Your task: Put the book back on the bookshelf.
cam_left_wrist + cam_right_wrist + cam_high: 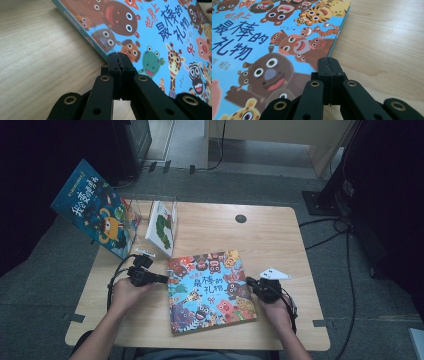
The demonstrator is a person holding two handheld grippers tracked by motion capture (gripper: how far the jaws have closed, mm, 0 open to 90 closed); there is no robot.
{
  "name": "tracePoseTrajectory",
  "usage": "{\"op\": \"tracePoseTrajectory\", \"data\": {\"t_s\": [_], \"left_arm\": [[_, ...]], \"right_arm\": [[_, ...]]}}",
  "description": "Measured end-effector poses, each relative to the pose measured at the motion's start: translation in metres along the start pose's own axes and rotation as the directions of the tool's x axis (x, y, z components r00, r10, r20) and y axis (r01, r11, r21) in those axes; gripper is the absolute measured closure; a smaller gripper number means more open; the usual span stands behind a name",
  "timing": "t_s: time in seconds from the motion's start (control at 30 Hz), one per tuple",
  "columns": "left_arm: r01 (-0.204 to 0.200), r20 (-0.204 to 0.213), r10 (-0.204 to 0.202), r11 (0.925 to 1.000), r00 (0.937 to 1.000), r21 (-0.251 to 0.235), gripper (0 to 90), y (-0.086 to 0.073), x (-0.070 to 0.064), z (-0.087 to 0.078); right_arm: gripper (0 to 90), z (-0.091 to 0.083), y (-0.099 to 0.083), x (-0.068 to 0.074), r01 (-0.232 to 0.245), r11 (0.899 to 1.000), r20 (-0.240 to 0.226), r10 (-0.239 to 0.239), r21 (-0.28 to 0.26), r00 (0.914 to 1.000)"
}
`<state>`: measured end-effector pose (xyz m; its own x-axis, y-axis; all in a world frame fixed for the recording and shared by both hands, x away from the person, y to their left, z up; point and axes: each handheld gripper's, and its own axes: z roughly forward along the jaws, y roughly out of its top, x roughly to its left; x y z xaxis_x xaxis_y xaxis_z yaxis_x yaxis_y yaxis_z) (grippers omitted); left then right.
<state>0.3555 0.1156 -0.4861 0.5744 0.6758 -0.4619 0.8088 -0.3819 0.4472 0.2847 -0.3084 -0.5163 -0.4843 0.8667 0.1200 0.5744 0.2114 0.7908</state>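
Note:
A colourful picture book with cartoon animals and a blue cover lies flat at the front middle of the wooden table. My left gripper is shut, its tip at the book's left edge. In the left gripper view, the shut left gripper rests against the edge of the book, nothing between the jaws. My right gripper is shut too, its tip at the book's right edge. Seen from the right gripper view, the right gripper sits where the book meets bare wood.
A blue book leans tilted at the table's back left corner. Beside it a white book with a green caterpillar stands in a clear rack. A black round cap sits in the tabletop at the back. Cables lie on the floor at right.

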Motion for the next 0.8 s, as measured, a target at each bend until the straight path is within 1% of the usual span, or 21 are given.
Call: {"op": "tracePoseTrajectory", "data": {"t_s": [0.13, 0.17, 0.27, 0.4, 0.43, 0.47, 0.57, 0.6, 0.73, 0.8], "left_arm": [[-0.009, 0.002, 0.009, 0.9999, 1.0000, 0.009, 90.0, -0.007, -0.006, 0.000], [-0.002, 0.003, 0.002, 1.0000, 1.0000, 0.008, 90.0, -0.008, -0.007, 0.000], [0.003, 0.004, -0.003, 1.0000, 1.0000, 0.005, 90.0, -0.011, -0.009, 0.001], [-0.006, -0.007, 0.006, 0.9998, 1.0000, 0.020, 90.0, -0.016, -0.011, 0.001], [-0.007, -0.009, 0.008, 0.9997, 0.9999, 0.021, 90.0, -0.018, -0.012, 0.001], [-0.008, 0.001, 0.008, 0.9997, 1.0000, 0.022, 90.0, -0.019, -0.012, 0.000], [-0.010, -0.011, 0.010, 0.9999, 0.9999, 0.011, 90.0, -0.020, -0.015, 0.001], [-0.012, -0.001, 0.012, 0.9998, 0.9999, 0.013, 90.0, -0.021, -0.016, 0.001], [-0.015, -0.004, 0.015, 0.9998, 0.9999, 0.012, 90.0, -0.024, -0.018, 0.000], [-0.010, 0.006, 0.010, 0.9999, 0.9999, 0.011, 90.0, -0.027, -0.019, 0.000]], "right_arm": [[90.0, 0.005, 0.005, -0.002, 0.004, 1.000, 0.001, -0.004, 0.003, 1.0000], [90.0, 0.006, 0.007, -0.003, 0.004, 1.000, 0.002, -0.004, 0.000, 1.0000], [90.0, 0.011, 0.011, -0.003, -0.007, 1.000, 0.011, 0.007, 0.000, 0.9999], [90.0, 0.012, 0.013, -0.006, -0.022, 1.000, 0.001, 0.022, 0.003, 0.9998], [90.0, 0.013, 0.014, -0.006, -0.018, 1.000, 0.002, 0.018, 0.008, 0.9998], [90.0, 0.014, 0.016, -0.006, -0.016, 1.000, 0.007, 0.016, 0.009, 0.9999], [90.0, 0.016, 0.018, -0.007, -0.018, 1.000, 0.009, 0.018, 0.010, 0.9998], [90.0, 0.017, 0.018, -0.007, -0.015, 1.000, 0.010, 0.014, 0.010, 0.9998], [90.0, 0.020, 0.021, -0.006, 0.003, 1.000, 0.017, -0.003, 0.010, 0.9999], [90.0, 0.022, 0.021, -0.007, -0.003, 1.000, 0.014, 0.003, 0.005, 0.9999]]}}
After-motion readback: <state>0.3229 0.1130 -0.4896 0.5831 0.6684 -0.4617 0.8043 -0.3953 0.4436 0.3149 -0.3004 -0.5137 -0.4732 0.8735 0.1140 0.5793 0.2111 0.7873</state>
